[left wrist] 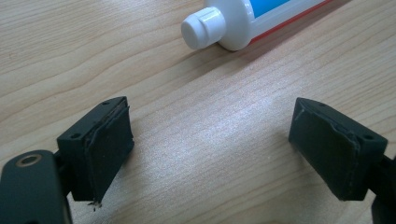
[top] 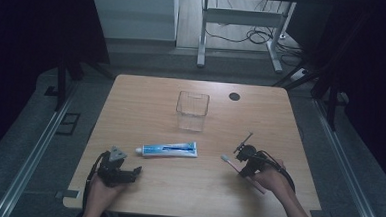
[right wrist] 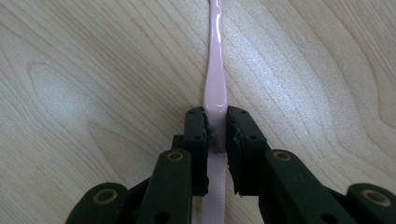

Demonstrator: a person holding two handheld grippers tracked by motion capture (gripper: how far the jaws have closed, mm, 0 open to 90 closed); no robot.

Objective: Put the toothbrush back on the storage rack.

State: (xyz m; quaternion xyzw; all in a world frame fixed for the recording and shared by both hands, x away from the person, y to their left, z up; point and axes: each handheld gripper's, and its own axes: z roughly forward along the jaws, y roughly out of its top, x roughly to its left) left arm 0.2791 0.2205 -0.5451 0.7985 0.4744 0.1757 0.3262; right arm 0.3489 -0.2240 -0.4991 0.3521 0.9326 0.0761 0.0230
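Observation:
A pink toothbrush (right wrist: 215, 88) lies on the wooden table (top: 192, 183), its bristle head (top: 225, 159) pointing left in the high view. My right gripper (right wrist: 216, 133) is shut on the toothbrush handle, the pads pressing both its sides. In the high view the right gripper (top: 245, 164) sits at the table's right front. A white and blue toothpaste tube (top: 169, 149) lies in the middle, its white cap (left wrist: 203, 28) ahead of my left gripper (left wrist: 210, 154). The left gripper (top: 127, 174) stands open at the left front, its jaws wide apart over bare wood.
A clear plastic cup (top: 192, 110) stands upright behind the toothpaste, toward the table's far middle. A small black round mark (top: 234, 96) sits at the far right of the tabletop. Metal rails run along both sides of the table.

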